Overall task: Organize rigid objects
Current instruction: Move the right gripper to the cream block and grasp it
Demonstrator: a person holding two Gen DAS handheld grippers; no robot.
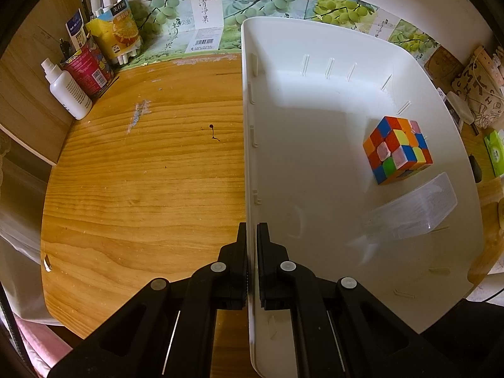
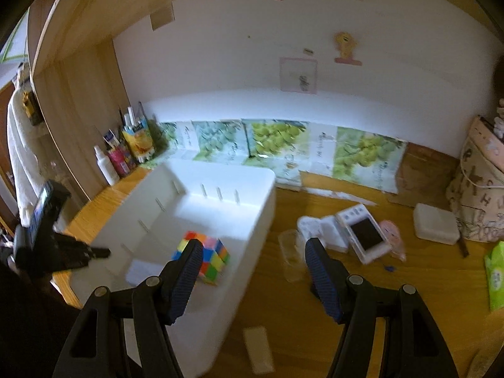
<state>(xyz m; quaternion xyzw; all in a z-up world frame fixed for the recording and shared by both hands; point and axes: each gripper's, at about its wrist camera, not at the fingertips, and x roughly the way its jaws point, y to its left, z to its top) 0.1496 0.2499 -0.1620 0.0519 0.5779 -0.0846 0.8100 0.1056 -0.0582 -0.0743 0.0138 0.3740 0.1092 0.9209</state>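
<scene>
My left tongs (image 1: 252, 236) are clenched on the near left wall of the white bin (image 1: 249, 163), one finger outside it over the wooden desk (image 1: 141, 173) and one inside. In the bin I see the scrambled puzzle cube (image 1: 397, 149) sitting toward the right side, and just beside it, nearer to me, a clear plastic case (image 1: 415, 209) lying flat on the bin floor. At the far left corner of the desk stand a white spray bottle (image 1: 67, 93), a red can (image 1: 88, 67) and a yellow carton (image 1: 115, 33) stuffed with white tubes, close together against the grape-printed backing. My right tongs (image 2: 253, 272) are released, the fingers spread wide and holding nothing, hovering over the right rim of the bin; this view is blurred. Between those fingers I see the bin's right wall and bare desk. On the desk to the right of the bin lie a small white device with a dark screen (image 2: 365, 233), a white lidded box (image 2: 436, 228) farther right, and a green tissue pack (image 2: 496, 275) at the edge of view. A small white flat piece (image 2: 258, 349) rests on the desk near me, just beside the bin
</scene>
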